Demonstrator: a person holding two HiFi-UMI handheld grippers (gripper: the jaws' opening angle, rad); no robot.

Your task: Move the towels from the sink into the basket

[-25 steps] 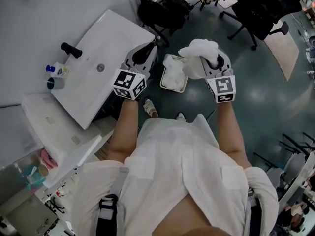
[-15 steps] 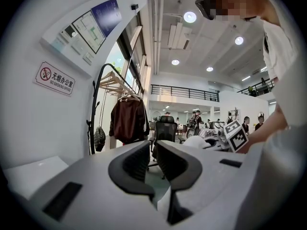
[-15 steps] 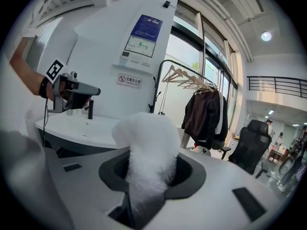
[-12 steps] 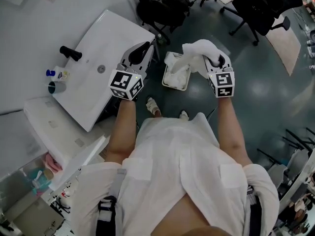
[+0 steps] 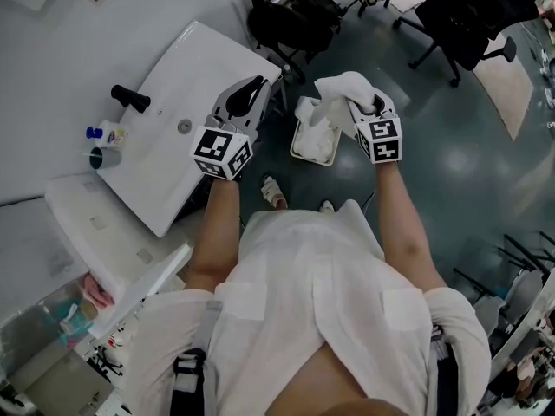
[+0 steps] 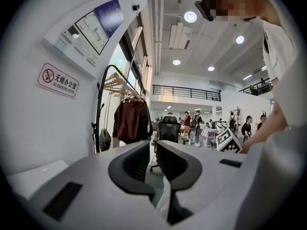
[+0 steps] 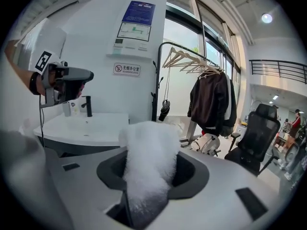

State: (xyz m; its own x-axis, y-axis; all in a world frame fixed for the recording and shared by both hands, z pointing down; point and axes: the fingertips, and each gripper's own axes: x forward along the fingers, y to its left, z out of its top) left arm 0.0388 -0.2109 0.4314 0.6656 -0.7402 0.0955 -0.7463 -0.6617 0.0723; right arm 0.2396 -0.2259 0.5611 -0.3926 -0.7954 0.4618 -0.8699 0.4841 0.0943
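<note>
"What could go wrong?"

"The right tongs (image 7: pixel 153 169) pinch one towel (image 5: pixel 340 89) over the basket's (image 5: pixel 297 151) right edge, and they've just been opening. If they let go there, I think it could flop onto the floor (image 5: pixel 434 146)."

"How many things?"

"One held towel. One basket with white towels (image 5: pixel 316 137) I can't count. One sink (image 5: pixel 173 159), no towels in it. The left tongs (image 6: pixel 153 150) are nearly together, empty."

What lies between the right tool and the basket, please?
A white towel, between the right tool's jaws, which have just been opening, drapes toward the basket: head view.
</note>
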